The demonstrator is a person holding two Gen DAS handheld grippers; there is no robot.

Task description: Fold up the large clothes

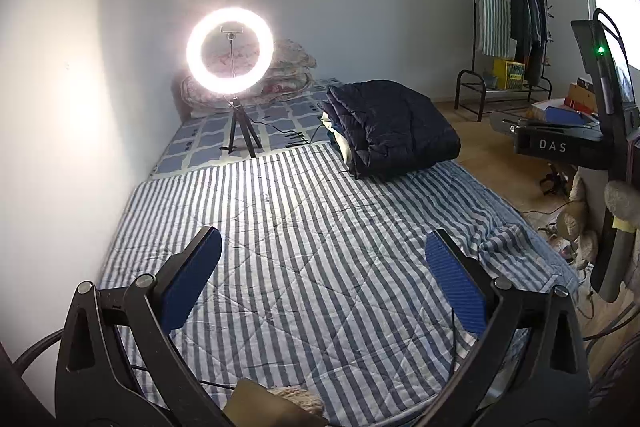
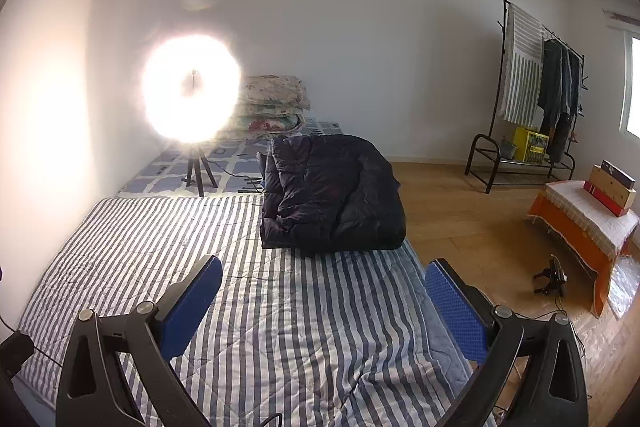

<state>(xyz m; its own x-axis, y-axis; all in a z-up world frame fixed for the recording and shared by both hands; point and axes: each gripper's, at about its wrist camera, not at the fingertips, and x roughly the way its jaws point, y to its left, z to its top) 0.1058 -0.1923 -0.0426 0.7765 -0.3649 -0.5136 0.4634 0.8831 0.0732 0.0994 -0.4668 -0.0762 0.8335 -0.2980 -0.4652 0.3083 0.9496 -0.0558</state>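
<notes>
A folded dark navy quilted down coat [image 1: 394, 129] was seen from the left wrist lying at the far right of the blue-and-white striped quilt [image 1: 320, 247]; the left gripper [image 1: 324, 275] was spread wide, nothing between its pads.

From the right wrist, the coat [image 2: 332, 193] lay ahead, and the right gripper [image 2: 324, 303] was likewise held wide apart and empty above the quilt [image 2: 280, 327].

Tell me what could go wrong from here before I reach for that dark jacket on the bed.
1. The ring light stands on a small tripod close to the dark jacket, with a cable running toward it; dragging the jacket might snag the cable and tip the light.
2. The jacket lies at the bed's floor-side edge, so a careless pull could slide it off.
3. Both the left gripper and right gripper are open and empty.
</notes>
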